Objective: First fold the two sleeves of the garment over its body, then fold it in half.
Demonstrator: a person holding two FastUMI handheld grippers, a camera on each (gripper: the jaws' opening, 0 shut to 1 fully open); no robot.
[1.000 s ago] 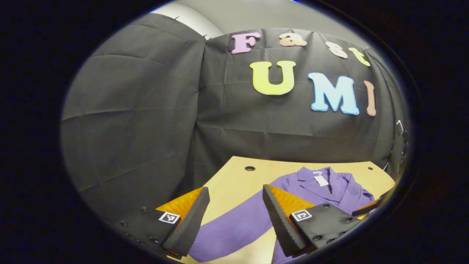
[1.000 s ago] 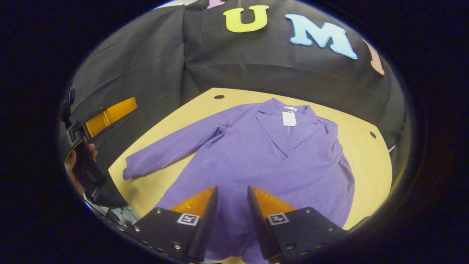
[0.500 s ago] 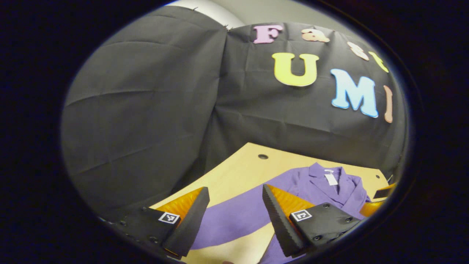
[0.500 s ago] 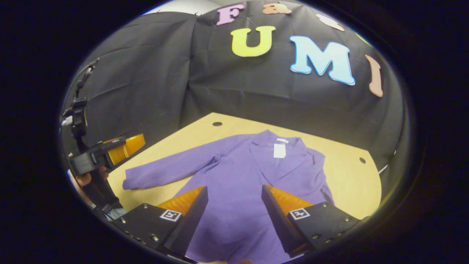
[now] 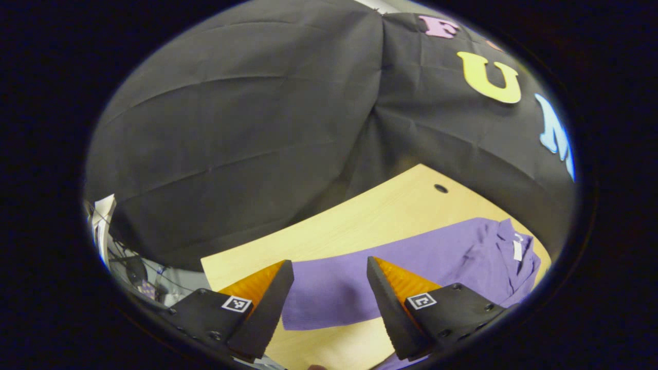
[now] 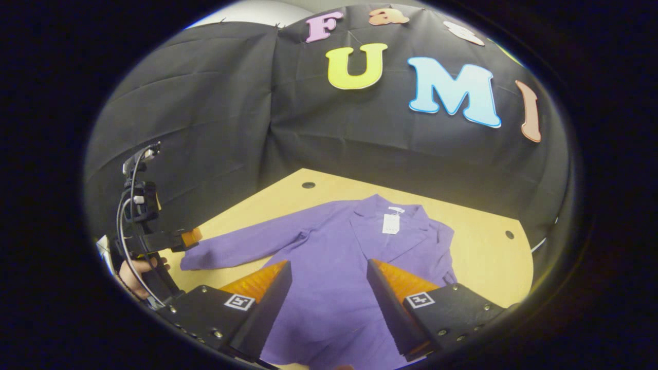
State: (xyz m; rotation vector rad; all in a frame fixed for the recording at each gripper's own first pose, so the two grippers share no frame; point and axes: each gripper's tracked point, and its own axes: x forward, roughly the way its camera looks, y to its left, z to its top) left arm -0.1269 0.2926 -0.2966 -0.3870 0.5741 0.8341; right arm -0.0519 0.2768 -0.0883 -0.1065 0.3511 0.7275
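- Purple and soft, the jacket lies flat on the pale wood desk, front up, with its collar toward the booth wall and a white tag at the neck.
- In the right gripper view, one sleeve sticks out long and straight to the side, away from the body. I judge that no sleeve is folded yet on that side.
- I cannot see the other sleeve well; it looks bunched along the far edge of the jacket.
- My left gripper hangs just above the cuff end of the long sleeve. Its fingers are spread apart and hold nothing.
- My right gripper hangs over the lower part of the jacket. Its fingers are spread apart too, with nothing in them.
- In the right gripper view I see the left gripper and the hand that holds it, next to the cuff.
- I think the cloth is light and floppy. It will bend, sag and wrinkle when I lift it.
- I would pinch the sleeve near the cuff, at its edge, so I grab only the sleeve.
- Then I would carry it low over the body, so it lands flat.
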